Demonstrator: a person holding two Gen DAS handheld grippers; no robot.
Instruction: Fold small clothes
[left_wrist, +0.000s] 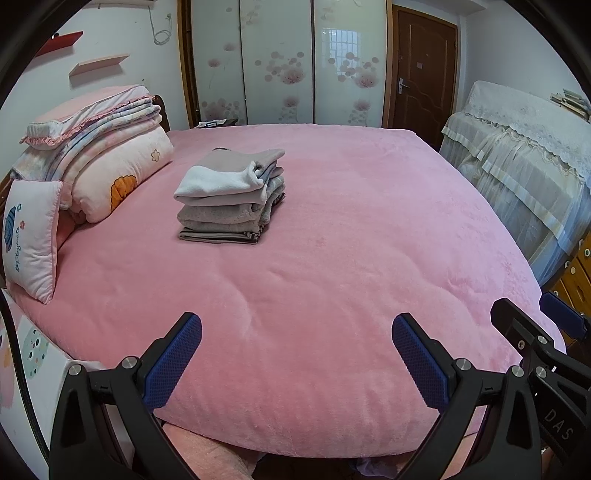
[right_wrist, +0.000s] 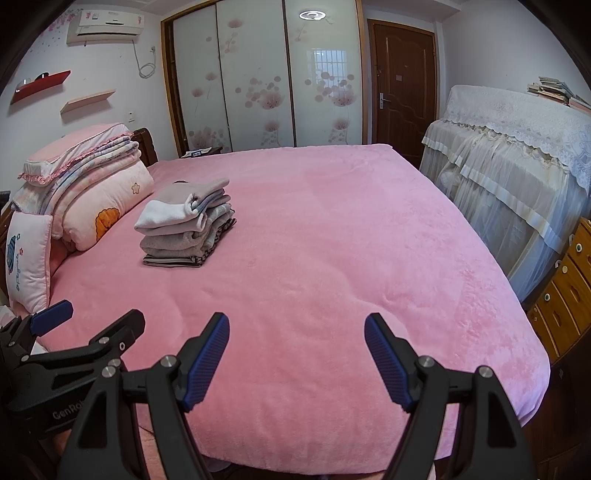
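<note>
A stack of several folded small clothes (left_wrist: 231, 195), grey and beige with a white piece on top, sits on the pink bed (left_wrist: 332, 258) toward its far left. It also shows in the right wrist view (right_wrist: 186, 225). My left gripper (left_wrist: 297, 328) is open and empty above the bed's near edge, far from the stack. My right gripper (right_wrist: 297, 326) is open and empty, also over the near edge. In the right wrist view the left gripper (right_wrist: 92, 317) sits at the lower left. In the left wrist view the right gripper (left_wrist: 535, 314) sits at the lower right.
Folded quilts and a pillow (left_wrist: 96, 162) lie along the bed's left side, with a small cushion (left_wrist: 31, 236) in front. A lace-covered piece of furniture (left_wrist: 517, 166) and a wooden drawer unit (right_wrist: 565, 291) stand right of the bed. A wardrobe (left_wrist: 280, 62) and door (left_wrist: 421, 70) are behind.
</note>
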